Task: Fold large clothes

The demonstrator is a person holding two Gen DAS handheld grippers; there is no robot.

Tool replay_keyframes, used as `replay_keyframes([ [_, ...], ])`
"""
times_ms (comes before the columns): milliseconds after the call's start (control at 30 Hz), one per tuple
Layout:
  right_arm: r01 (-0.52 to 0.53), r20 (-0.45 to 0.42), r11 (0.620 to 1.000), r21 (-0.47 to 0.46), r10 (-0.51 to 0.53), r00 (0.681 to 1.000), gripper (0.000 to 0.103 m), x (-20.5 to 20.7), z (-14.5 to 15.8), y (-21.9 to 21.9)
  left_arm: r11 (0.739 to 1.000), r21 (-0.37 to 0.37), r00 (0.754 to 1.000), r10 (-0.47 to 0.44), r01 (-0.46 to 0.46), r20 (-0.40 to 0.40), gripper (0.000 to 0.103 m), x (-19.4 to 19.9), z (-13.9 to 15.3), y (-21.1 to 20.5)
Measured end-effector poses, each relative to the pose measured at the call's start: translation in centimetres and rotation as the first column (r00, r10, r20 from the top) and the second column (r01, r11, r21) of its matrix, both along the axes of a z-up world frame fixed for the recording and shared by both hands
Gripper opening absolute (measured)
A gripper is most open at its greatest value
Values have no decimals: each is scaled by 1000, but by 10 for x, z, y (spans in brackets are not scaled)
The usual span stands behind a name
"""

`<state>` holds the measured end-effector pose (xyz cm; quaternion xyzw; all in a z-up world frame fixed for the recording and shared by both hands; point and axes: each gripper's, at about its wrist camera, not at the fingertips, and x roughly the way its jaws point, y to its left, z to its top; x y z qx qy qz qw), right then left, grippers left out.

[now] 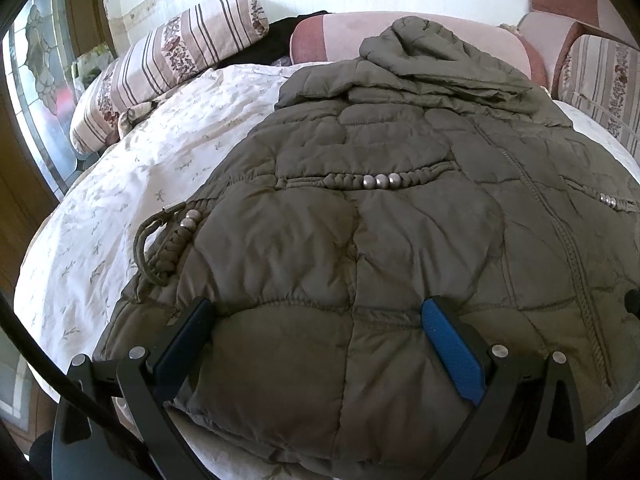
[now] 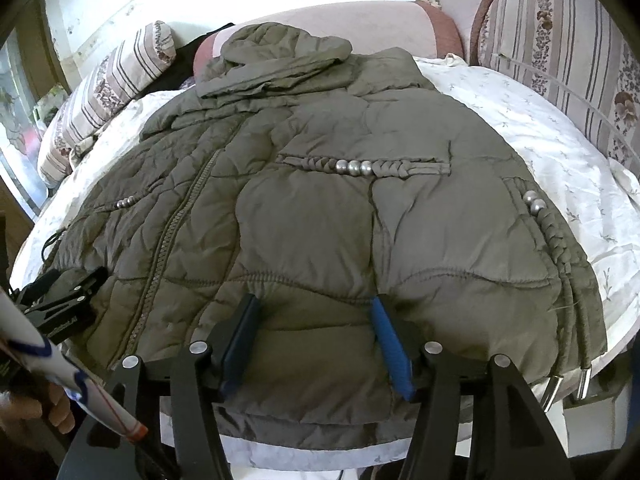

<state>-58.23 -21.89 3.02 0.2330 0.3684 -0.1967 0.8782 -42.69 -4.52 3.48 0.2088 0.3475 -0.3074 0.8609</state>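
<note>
The jacket (image 1: pixel 380 216) lies flat on the bed (image 1: pixel 120 200), hood far, hem nearest both tools, long axis running straight away. The left tool (image 1: pixel 316 320) and right tool (image 2: pixel 314 314) gape open over the hem, side by side, gripping nothing.

My left wrist camera sits low at the near hem of the jacket (image 1: pixel 360 240), close above it, looking along the left gripper (image 1: pixel 316 336) toward the hood and the sofa back (image 1: pixel 344 30). My right wrist camera looks the same way from further right, along the right gripper (image 2: pixel 316 332), equally close. Both views share the jacket, the white sheet (image 1: pixel 160 152), the striped cushion (image 1: pixel 176 56) at far left and the sofa back. The right view catches the left gripper at its left edge.
</note>
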Motion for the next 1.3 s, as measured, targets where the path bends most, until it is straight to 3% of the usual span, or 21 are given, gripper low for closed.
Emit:
replay_keyframes([
  [433,-15,4,1000,-6,15,1000,69,1,-1,2,1000,-20,999,-16,16,38,103,-5,-2,4],
  [1133,-58,43,998,-27,59,997,72,-6,-3,1,999,-32,998,-35,37,47,103,-4,0,6],
  [1300,-72,75,997,20,70,995,72,-15,0,-8,998,-23,996,-64,65,55,103,-5,3,11],
])
